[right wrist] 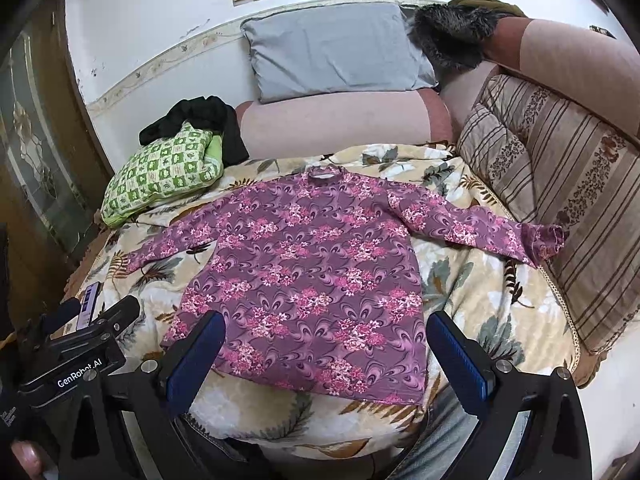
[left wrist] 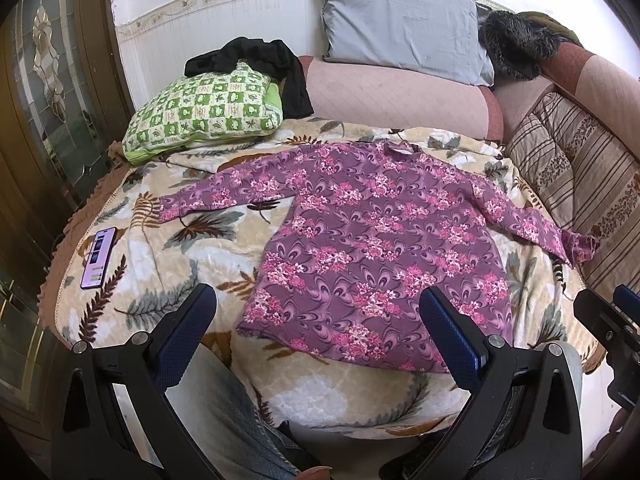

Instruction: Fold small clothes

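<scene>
A purple long-sleeved top with pink flowers lies spread flat on a leaf-patterned blanket, collar at the far end, both sleeves stretched out sideways. The right sleeve's cuff curls up against a striped cushion. My left gripper hangs open above the hem's left part, nothing between its blue pads. My right gripper is open too, above the hem, and holds nothing. In the right wrist view the left gripper shows at the lower left.
A phone lies on the blanket's left edge. A green checked pillow with a black garment on it sits at the far left. A grey pillow, a furry dark item and striped cushions line the sofa back. A person's jeans-clad legs are below.
</scene>
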